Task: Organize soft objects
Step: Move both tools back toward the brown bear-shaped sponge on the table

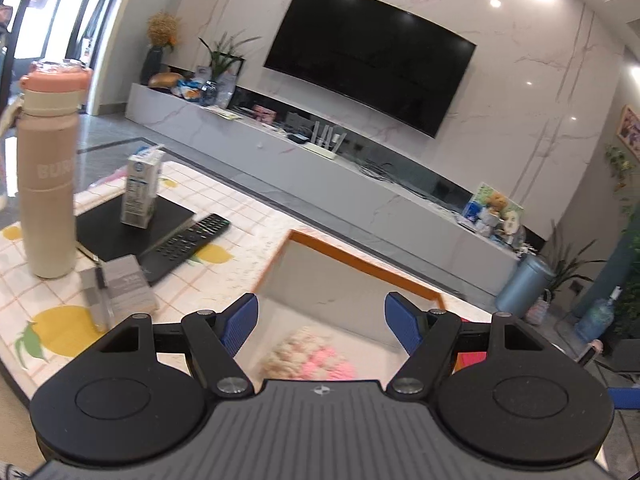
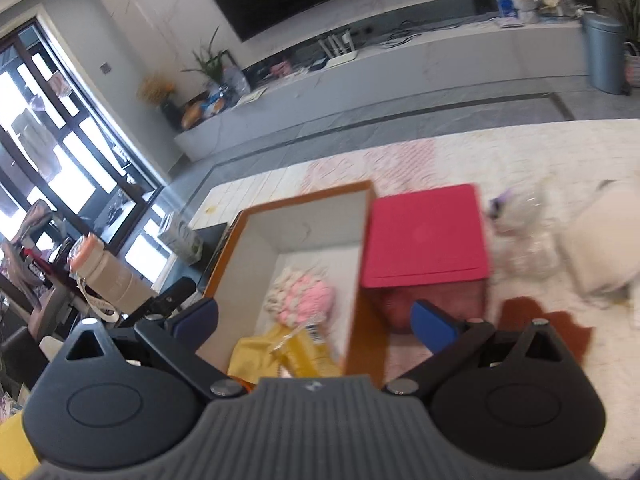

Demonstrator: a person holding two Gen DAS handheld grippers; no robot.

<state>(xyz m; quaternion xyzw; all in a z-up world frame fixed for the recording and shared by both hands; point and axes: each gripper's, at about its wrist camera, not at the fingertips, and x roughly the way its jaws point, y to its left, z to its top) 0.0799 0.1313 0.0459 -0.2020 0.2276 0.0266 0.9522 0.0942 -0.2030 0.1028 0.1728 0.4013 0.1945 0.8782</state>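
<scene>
An open box (image 1: 352,276) (image 2: 320,216) with an orange rim and white inside stands on the table. A fluffy pink and cream soft thing (image 1: 308,360) (image 2: 300,294) lies on its floor, and a yellow packet (image 2: 292,352) lies nearer in the right wrist view. My left gripper (image 1: 320,322) hangs open over the box's near side, with nothing between its blue pads. My right gripper (image 2: 316,320) is open too, above the box's near right wall. A white soft toy (image 2: 596,240) and a clear bag with a purple bit (image 2: 516,228) lie blurred on the table to the right.
A red box (image 2: 424,236) stands against the open box's right side. Left of the open box are a beige bottle with a pink lid (image 1: 48,172), a milk carton (image 1: 140,192), a remote (image 1: 188,240) on a black pad, and a grey packet (image 1: 124,288).
</scene>
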